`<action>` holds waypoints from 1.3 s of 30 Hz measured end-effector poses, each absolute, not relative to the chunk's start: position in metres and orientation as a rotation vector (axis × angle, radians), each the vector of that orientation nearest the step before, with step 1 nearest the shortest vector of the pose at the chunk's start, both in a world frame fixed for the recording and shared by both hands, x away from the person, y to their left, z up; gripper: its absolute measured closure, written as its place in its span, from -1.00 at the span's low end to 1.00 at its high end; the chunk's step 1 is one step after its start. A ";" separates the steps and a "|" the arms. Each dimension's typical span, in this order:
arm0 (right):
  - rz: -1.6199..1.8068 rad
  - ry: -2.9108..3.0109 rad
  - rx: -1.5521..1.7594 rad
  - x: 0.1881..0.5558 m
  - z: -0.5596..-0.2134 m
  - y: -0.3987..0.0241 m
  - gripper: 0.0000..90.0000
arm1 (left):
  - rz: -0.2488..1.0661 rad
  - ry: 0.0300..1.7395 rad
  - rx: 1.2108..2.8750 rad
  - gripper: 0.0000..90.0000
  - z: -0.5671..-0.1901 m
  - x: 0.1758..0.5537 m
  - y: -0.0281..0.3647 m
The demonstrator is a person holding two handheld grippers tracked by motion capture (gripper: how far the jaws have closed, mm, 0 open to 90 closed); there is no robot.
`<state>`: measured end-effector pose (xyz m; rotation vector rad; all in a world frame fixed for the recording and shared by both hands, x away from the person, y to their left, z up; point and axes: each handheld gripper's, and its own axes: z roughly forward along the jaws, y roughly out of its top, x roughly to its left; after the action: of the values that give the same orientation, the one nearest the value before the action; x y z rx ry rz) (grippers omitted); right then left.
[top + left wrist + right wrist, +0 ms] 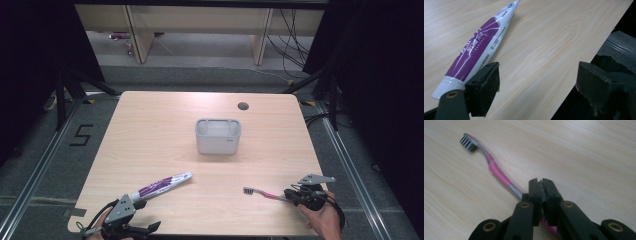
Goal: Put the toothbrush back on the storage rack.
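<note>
- Toothbrush (496, 171) — pink and grey, its handle is pinched between the closed jaws of the right gripper (542, 185), which a hand (322, 216) holds at the near right edge of the table (160, 135).
- From those jaws the toothbrush runs forward and to the left in the right gripper view, the grey bristle head at the far end, low over the wood; whether the head touches the table I cannot tell.
- In the high view the toothbrush (260, 193) sticks out to the left of the right gripper (292, 196), head pointing toward the middle of the table.
- Toothpaste tube (477, 48) — purple and white, it lies flat on the table just beside the left jaw of the left gripper (537, 82), running away from it.
- The left gripper's jaws stand wide apart with nothing between them but bare wood and the table edge.
- A grey holder (218, 136) stands upright well beyond both grippers, near the table's middle.
</note>
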<state>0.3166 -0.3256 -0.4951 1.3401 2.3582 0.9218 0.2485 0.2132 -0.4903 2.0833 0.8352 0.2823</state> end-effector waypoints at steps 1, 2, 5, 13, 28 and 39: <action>0.902 2.378 1.331 0.314 -0.494 -0.326 0.91 | 0.282 0.834 2.085 -0.59 -0.490 0.248 0.213; 0.928 2.419 1.325 0.313 -0.494 -0.327 0.91 | 0.268 0.844 2.053 -0.59 -0.491 0.247 0.211; 0.915 2.434 1.342 0.305 -0.494 -0.324 0.90 | 0.270 0.841 2.049 -0.59 -0.491 0.247 0.211; 0.922 2.430 1.338 0.289 -0.494 -0.321 0.89 | 0.302 0.843 2.073 -0.59 -0.491 0.248 0.213; 0.893 2.433 1.350 0.272 -0.490 -0.309 0.88 | 0.286 0.837 2.084 -0.59 -0.490 0.249 0.213; 0.828 2.432 1.328 0.273 -0.472 -0.301 0.78 | 0.271 0.847 2.056 -0.59 -0.491 0.247 0.211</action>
<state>0.2729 -0.3010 -0.4724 1.3278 2.4316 0.8282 0.2473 0.2106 -0.4909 2.0563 0.8470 0.2705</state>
